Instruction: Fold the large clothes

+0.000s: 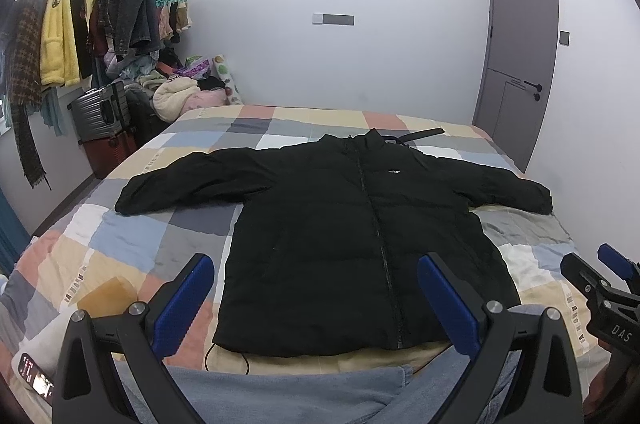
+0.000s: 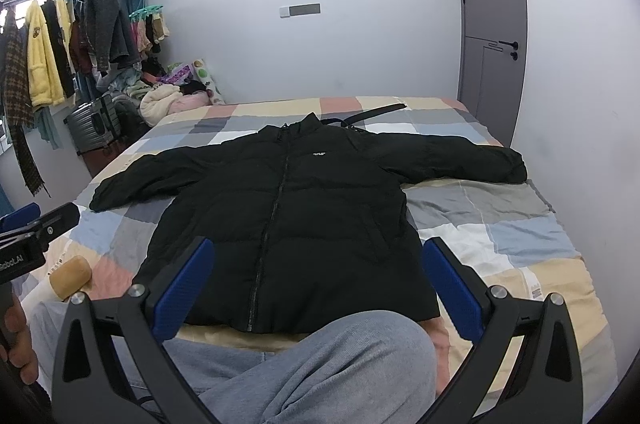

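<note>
A black puffer jacket [image 1: 340, 224] lies flat and zipped, front up, on the checked bedspread [image 1: 132, 236], both sleeves spread out sideways, collar toward the far wall. It also shows in the right wrist view [image 2: 288, 216]. My left gripper [image 1: 316, 288] is open and empty, held above the jacket's near hem. My right gripper [image 2: 316, 276] is open and empty, also above the near hem. The right gripper shows at the right edge of the left wrist view [image 1: 600, 284].
The person's knees in grey trousers [image 2: 320, 364] are in front of the hem. A black cable [image 1: 224, 356] lies by the hem. A wooden block [image 2: 72, 278] and a phone [image 1: 34, 376] lie at near left. Suitcases [image 1: 100, 116], a clothes rack [image 1: 80, 24], a door [image 1: 520, 64].
</note>
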The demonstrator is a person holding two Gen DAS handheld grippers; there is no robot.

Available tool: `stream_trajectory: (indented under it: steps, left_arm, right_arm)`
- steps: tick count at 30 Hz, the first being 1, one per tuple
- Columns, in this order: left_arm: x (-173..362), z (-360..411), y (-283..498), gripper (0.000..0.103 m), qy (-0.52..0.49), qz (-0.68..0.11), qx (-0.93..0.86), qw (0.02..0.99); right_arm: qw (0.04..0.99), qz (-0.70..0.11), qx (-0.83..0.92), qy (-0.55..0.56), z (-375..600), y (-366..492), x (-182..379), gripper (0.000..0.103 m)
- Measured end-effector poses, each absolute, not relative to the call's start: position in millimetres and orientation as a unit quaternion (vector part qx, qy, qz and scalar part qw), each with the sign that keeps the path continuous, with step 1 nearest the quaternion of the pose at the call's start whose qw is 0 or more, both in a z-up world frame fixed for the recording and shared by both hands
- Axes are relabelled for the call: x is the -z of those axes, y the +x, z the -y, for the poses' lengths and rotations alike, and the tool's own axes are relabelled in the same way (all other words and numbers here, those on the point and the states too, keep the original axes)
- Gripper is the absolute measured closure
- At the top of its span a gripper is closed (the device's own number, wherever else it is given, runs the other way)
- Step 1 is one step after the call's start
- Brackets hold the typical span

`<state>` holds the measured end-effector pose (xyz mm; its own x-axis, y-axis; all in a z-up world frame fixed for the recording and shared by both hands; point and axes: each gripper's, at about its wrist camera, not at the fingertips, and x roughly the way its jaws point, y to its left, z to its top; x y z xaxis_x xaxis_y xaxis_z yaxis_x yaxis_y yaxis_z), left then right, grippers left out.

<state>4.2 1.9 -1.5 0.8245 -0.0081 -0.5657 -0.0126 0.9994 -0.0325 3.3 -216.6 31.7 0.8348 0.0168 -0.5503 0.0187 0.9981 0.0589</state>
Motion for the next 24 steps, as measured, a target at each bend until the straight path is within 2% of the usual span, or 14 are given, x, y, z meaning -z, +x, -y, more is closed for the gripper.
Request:
stream_trajectory:
  steps: [24]
  left_arm:
    - [2.4, -2.6, 4.5, 0.0, -0.018, -0.302, -0.001, 0.953]
  right_arm:
    - [0.957, -0.287, 0.008, 0.033, 217.4, -1.2, -27.6, 0.0]
